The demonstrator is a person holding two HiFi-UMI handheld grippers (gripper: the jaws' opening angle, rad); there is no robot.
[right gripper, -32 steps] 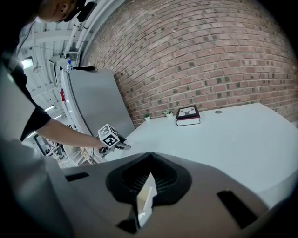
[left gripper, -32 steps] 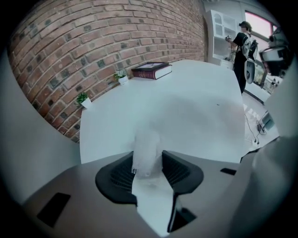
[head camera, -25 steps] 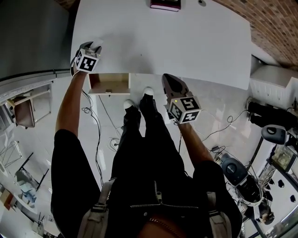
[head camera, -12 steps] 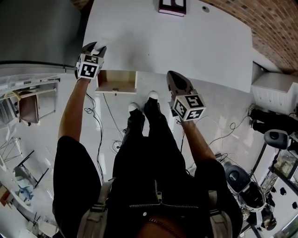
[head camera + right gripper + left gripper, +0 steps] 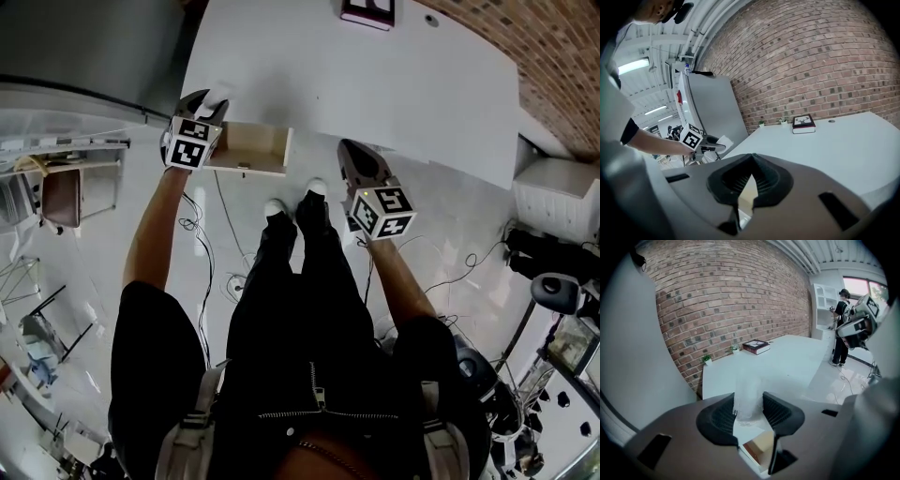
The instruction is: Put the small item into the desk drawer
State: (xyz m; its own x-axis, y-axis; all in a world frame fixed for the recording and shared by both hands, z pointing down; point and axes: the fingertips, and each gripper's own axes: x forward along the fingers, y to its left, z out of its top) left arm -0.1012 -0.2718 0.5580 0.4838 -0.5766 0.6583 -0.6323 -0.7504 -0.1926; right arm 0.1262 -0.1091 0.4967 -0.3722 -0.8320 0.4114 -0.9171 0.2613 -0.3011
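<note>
Small item: one white, see-through small item [image 5: 749,399] sits upright between my left jaws, over the left end of the open drawer.
Left gripper: my left gripper [image 5: 749,411] pinches it from both sides and holds it high, I judge so it clears the drawer wall before going in.
Drawer: one drawer [image 5: 248,148] is pulled out from under the desk's front edge. It is wooden inside, and I see nothing in the part that shows.
Right gripper: my right gripper [image 5: 751,161] has its tips together on nothing. It hangs off the front edge, right of the drawer, probably kept free to push it closed.
Desk: one white desk [image 5: 375,84], with one book [image 5: 756,346] and two small plants [image 5: 707,358] along its far edge.
</note>
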